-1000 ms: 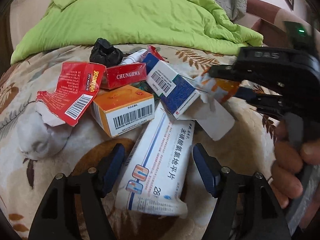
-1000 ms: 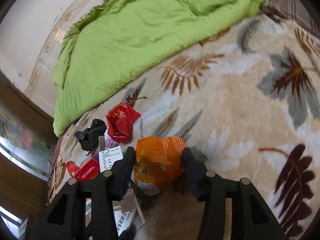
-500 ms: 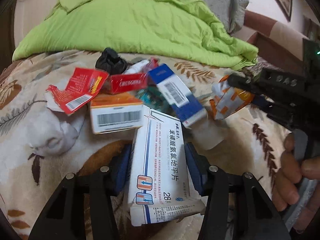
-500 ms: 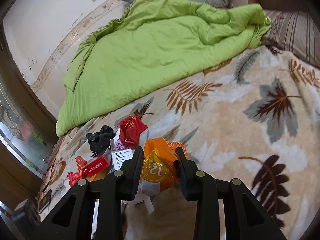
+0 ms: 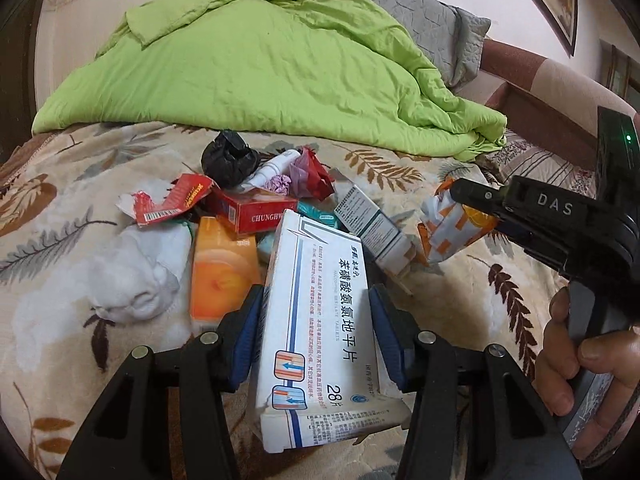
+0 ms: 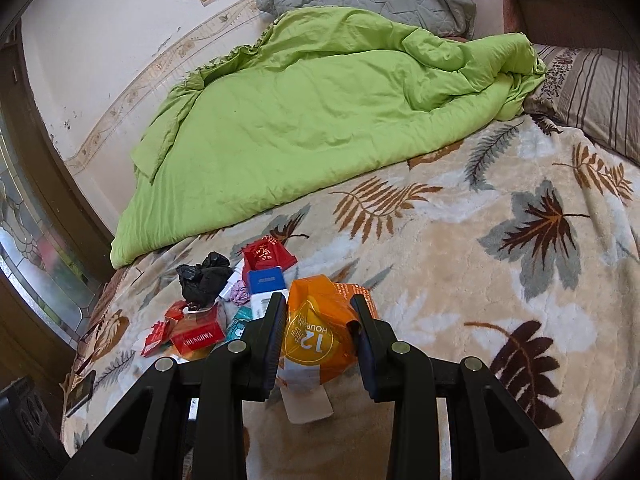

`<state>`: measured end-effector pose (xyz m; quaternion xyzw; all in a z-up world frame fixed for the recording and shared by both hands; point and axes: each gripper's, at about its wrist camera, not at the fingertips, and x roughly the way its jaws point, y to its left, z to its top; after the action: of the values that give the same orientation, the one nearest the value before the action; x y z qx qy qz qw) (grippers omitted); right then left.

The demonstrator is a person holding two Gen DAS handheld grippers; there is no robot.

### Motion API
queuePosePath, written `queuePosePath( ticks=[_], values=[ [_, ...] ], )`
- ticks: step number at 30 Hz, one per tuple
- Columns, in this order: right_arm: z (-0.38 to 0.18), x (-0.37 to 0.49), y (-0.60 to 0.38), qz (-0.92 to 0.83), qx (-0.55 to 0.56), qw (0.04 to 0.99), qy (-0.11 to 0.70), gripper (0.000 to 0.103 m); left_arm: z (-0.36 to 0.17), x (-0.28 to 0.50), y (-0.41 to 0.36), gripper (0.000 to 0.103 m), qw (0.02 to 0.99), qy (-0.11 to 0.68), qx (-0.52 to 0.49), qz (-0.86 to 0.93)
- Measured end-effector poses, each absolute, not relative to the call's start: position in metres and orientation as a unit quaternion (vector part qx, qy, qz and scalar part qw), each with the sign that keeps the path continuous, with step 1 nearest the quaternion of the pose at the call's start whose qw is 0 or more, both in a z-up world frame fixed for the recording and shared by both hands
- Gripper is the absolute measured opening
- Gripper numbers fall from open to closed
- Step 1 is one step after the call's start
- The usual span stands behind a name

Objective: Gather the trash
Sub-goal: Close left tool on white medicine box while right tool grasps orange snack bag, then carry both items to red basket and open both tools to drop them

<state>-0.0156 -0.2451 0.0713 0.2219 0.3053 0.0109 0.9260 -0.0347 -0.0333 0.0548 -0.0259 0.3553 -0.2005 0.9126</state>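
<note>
My left gripper (image 5: 316, 320) is shut on a white and blue medicine box (image 5: 320, 332), held tilted above the bed. My right gripper (image 6: 320, 332) is shut on an orange and white wrapper (image 6: 320, 340); the wrapper also shows in the left wrist view (image 5: 452, 228), held off the blanket. The trash pile lies on the leaf-patterned blanket (image 5: 60, 280): an orange box (image 5: 220, 276), a red CHUNGHWA pack (image 5: 252, 208), a torn red carton (image 5: 172, 204), a black bag (image 5: 228, 160), a grey and white box (image 5: 372, 224).
A green duvet (image 5: 260, 68) lies bunched across the far side of the bed, with a grey pillow (image 5: 420, 24) behind it. A striped pillow (image 6: 600, 96) lies at the far right. A wooden door frame (image 6: 24, 184) stands at the left.
My left gripper closed on the medicine box and lifted it off the pile. My right gripper closed on the orange wrapper and raised it.
</note>
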Motion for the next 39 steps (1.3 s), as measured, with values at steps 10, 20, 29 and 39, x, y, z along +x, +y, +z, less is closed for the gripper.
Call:
queuePosePath(
  ticks=[10,20,29,39],
  values=[
    [0.079,-0.047,-0.242,0.026,0.212,0.931,0.297,0.035,0.063,-0.051,-0.034,0.052,0.919,0.345,-0.002,-0.191],
    [0.077,-0.084,-0.248,0.029,0.200,0.933,0.299,0.035,0.069,-0.068,-0.037,0.052,0.927,0.338,0.023,-0.160],
    [0.077,-0.106,-0.247,0.047,0.202,0.932,0.297,0.035,0.080,-0.095,-0.042,0.052,0.937,0.321,0.041,-0.128],
    [0.077,-0.115,-0.255,0.059,0.223,0.928,0.292,0.035,0.105,-0.119,-0.042,0.052,0.941,0.316,0.039,-0.113]
  ],
)
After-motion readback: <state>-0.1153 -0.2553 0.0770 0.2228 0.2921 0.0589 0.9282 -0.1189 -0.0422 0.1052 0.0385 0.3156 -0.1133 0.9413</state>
